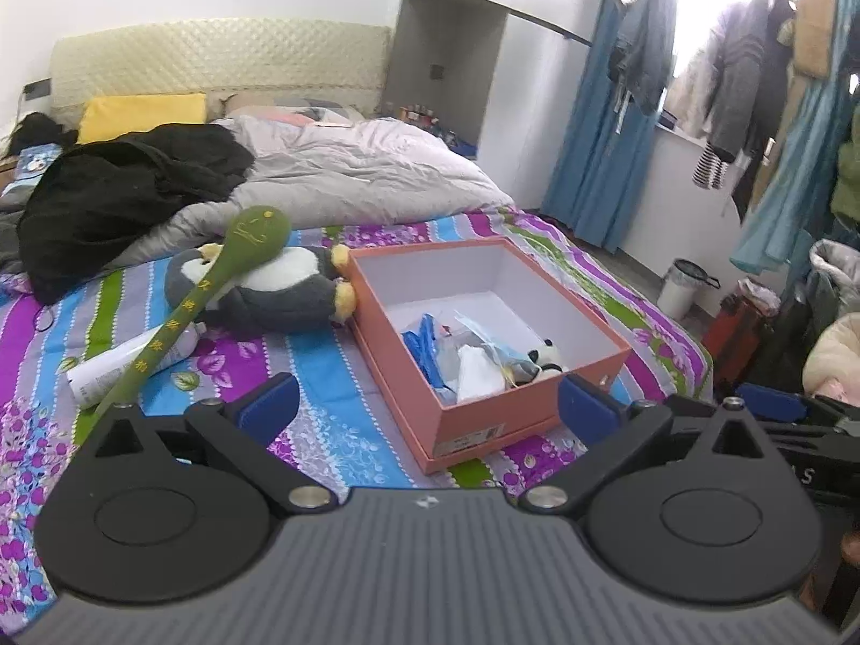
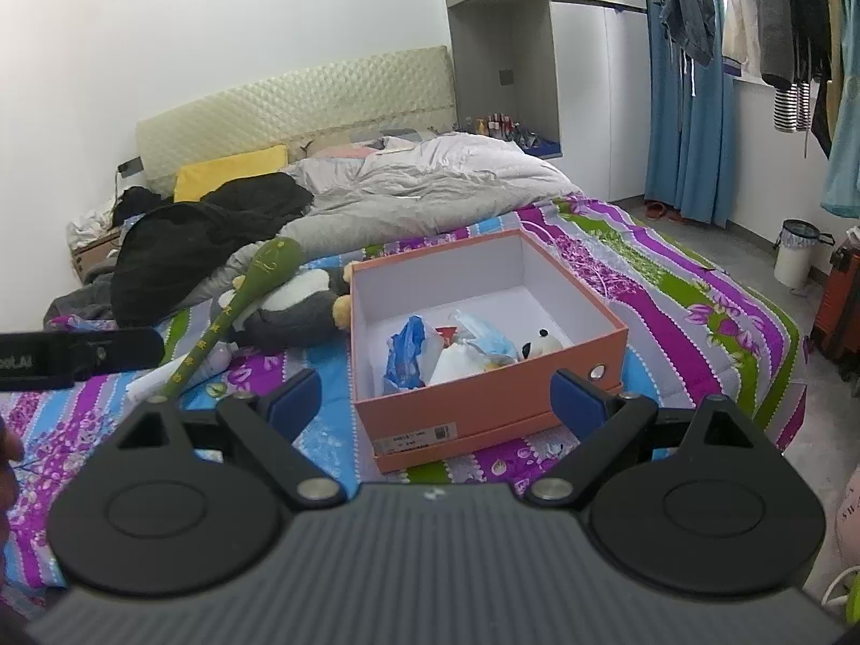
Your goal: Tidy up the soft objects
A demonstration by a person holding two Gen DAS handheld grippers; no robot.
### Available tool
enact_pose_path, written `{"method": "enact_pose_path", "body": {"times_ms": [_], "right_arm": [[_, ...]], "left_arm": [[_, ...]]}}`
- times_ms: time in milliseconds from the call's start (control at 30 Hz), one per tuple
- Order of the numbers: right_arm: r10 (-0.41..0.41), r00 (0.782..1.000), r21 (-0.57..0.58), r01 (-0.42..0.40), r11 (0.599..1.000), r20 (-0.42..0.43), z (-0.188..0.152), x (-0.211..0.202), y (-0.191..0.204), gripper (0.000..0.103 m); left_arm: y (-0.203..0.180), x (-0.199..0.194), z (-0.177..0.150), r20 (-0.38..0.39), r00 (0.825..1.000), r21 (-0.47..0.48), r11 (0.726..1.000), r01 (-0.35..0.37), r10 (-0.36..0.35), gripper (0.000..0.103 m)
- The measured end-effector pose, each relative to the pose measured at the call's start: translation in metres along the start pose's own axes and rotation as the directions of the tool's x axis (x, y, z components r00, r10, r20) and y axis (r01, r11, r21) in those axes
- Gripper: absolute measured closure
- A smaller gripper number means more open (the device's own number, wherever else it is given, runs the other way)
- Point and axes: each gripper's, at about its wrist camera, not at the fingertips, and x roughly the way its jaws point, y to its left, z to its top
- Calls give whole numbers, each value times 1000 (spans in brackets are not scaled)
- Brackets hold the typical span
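Note:
An open orange box (image 1: pixel 473 414) (image 2: pixel 484 403) sits on the striped bedspread (image 1: pixel 322 419). It holds a small panda plush (image 1: pixel 548 357) (image 2: pixel 540 344), a blue bag (image 2: pixel 406 352) and white wrappers. Left of the box lies a grey-and-white penguin plush (image 1: pixel 279 290) (image 2: pixel 301 312). A long green soft stick (image 1: pixel 226 279) (image 2: pixel 252 290) leans across the plush and over a white tube (image 1: pixel 123 371). My left gripper (image 1: pixel 427 408) is open in front of the box, nothing between its pads. My right gripper (image 2: pixel 436 403) is open too, and empty, facing the box's near wall.
A black garment (image 1: pixel 123 199) and a grey duvet (image 1: pixel 355 172) cover the far half of the bed, with a yellow pillow (image 1: pixel 145 113) at the headboard. Clothes hang at the right by blue curtains (image 1: pixel 607 123). A white bin (image 2: pixel 798 260) and a red case (image 2: pixel 841 312) stand on the floor.

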Motion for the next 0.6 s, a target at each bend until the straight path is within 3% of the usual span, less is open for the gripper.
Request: {"method": "enact_pose_path", "body": {"times_ms": [600], "right_arm": [[-27, 1000, 19, 27, 999, -12, -2, 5, -9, 9]], "left_arm": [[-20, 14, -2, -46, 999, 43, 999, 23, -21, 0]]}}
